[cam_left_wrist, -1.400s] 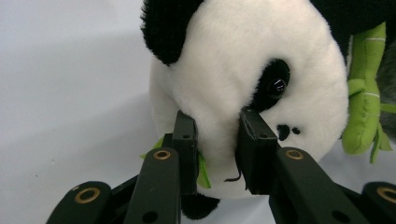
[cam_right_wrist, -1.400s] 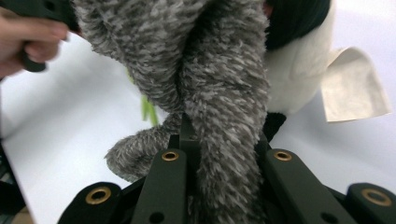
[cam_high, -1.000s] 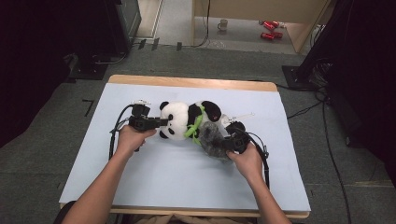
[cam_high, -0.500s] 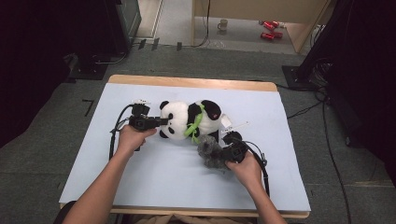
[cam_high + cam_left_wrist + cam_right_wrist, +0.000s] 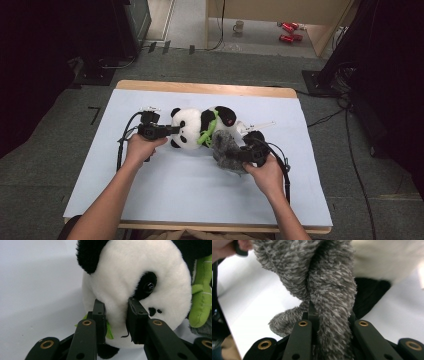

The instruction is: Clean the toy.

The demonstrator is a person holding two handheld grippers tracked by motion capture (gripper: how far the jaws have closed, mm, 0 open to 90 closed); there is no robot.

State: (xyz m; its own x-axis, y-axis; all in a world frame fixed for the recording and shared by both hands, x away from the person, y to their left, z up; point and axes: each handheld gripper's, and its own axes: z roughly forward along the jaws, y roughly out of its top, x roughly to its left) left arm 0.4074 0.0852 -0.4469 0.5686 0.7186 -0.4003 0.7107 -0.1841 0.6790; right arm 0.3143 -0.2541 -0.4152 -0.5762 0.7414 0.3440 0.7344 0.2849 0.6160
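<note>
**Currently: grey knit pulled off the panda's side**

Item one, your left gripper (image 5: 167, 130): jaws pinched on the head of the plush panda (image 5: 200, 125), pads pressing into the white fur beside the eye, as the left gripper view shows (image 5: 116, 322). It has not moved since a second ago and pins the toy on its side on the pale blue table cover (image 5: 165, 190).

Item two, your right gripper (image 5: 239, 155): jaws clamped tight on a fold of the fuzzy grey knit piece (image 5: 226, 149), which bunches thickly between them in the right gripper view (image 5: 332, 315).

Change noted: a second ago the grey piece lay against the panda's lower body; now it sits nearer you, drawn toward the table's near edge, touching the toy at most at its far end.

Reading: you appear to be separating the knit from the panda, and the pull looks nearly complete. Keep the left hold firm.
</note>
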